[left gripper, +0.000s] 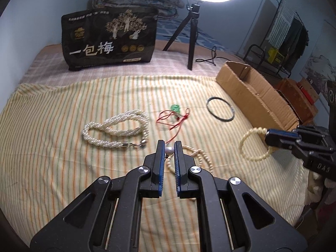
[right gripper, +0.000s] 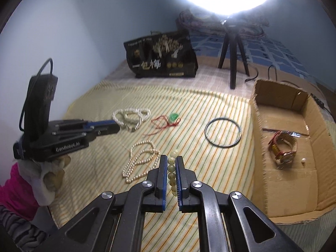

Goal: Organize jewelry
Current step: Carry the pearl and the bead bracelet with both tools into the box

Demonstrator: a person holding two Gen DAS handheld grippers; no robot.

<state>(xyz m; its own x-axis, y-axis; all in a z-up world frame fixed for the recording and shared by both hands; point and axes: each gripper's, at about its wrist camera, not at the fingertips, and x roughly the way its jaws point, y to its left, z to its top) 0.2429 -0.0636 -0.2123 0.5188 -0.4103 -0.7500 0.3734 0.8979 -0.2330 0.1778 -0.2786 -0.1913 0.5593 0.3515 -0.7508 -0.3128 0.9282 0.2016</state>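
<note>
My left gripper is shut on a single pearl earring, held above the striped cloth. My right gripper is shut on a cream bead bracelet; the bracelet also shows hanging from it in the left wrist view. On the cloth lie a twisted pearl bracelet, a long pearl necklace, a green pendant on red cord and a dark bangle. The open cardboard box at the right holds a watch and a small pearl earring.
A black printed bag stands at the back of the bed. A ring light on a black tripod stands behind the cloth, its cable trailing right. The bed edge lies right of the box.
</note>
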